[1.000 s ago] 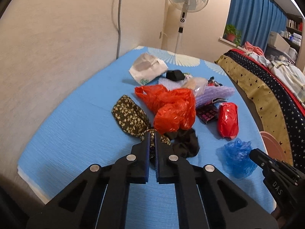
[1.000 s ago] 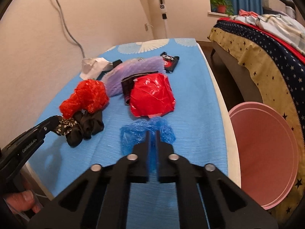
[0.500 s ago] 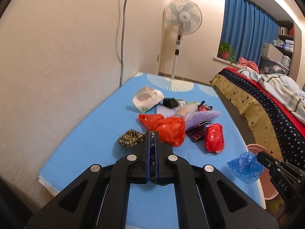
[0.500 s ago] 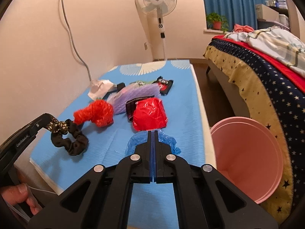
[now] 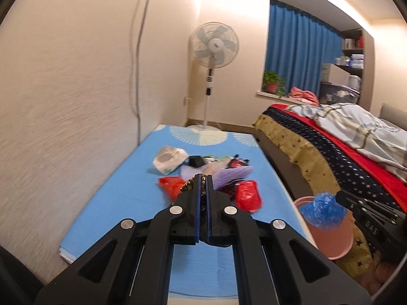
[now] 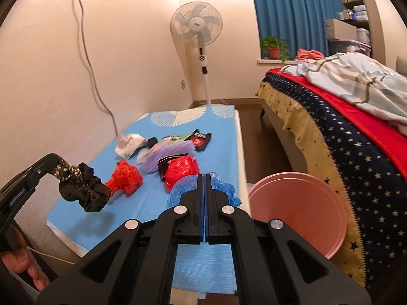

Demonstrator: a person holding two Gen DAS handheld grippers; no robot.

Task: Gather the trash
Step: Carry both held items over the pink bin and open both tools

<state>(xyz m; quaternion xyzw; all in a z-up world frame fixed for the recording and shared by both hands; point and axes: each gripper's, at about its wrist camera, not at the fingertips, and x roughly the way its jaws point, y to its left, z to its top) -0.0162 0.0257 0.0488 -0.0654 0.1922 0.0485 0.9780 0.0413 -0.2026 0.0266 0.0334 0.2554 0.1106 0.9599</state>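
The likeliest slip from here is a drop outside the pink bin [image 6: 297,213]: both loads are light and limp, each pinched by one edge only, so a quick swing could shake a piece loose, or a release made too early would land it on the floor beside the rim. The left gripper [image 5: 202,178] has its fingers pressed together on a floral-and-black scrunchie [image 6: 81,190], which hangs free below the tips, over the near left corner of the blue mat [image 6: 142,208]. The right gripper [image 6: 204,178] is clamped on a crumpled blue plastic bag [image 5: 321,212], which bunches around the tips, close to the bin at the mat's right edge. Red bags [image 6: 182,171], a purple wrapper [image 6: 165,152] and white paper [image 6: 128,143] lie mid-mat, uncollected.
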